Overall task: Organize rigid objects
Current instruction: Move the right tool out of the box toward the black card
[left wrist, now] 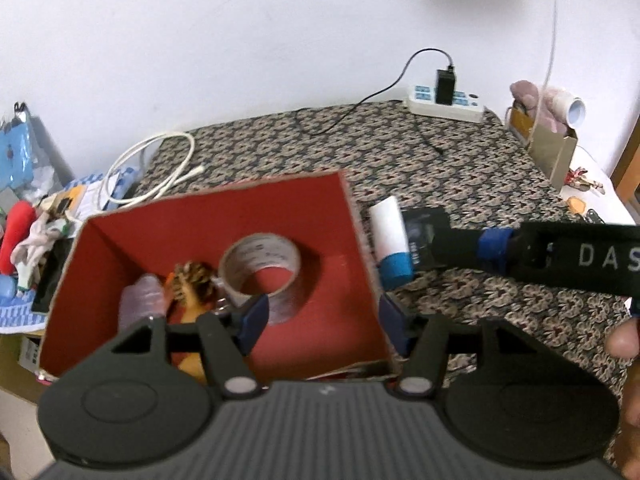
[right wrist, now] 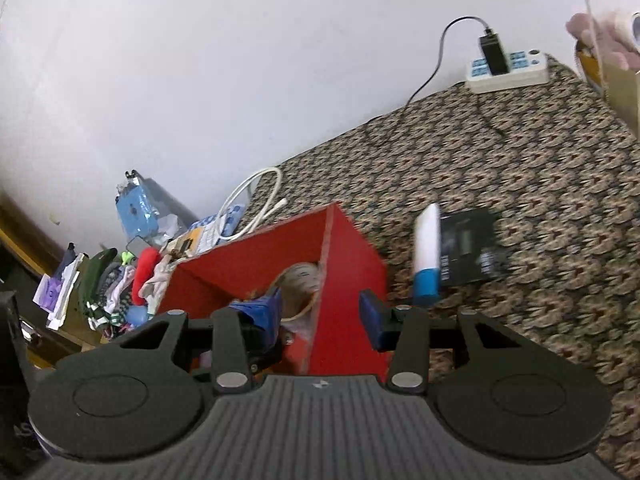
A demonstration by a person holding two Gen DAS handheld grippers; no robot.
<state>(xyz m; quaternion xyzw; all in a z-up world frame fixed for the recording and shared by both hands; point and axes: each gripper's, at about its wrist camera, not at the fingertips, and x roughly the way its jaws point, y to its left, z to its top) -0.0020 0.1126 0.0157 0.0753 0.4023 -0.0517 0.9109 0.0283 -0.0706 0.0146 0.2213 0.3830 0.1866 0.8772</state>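
Left wrist, tape roll beyond spread fingers

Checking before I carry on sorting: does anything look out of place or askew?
Two items lie outside the red box, on the cloth to its right: a white and blue tube lying flat and a black packet beside it. Inside, the tape roll looks settled. Nothing spilled.
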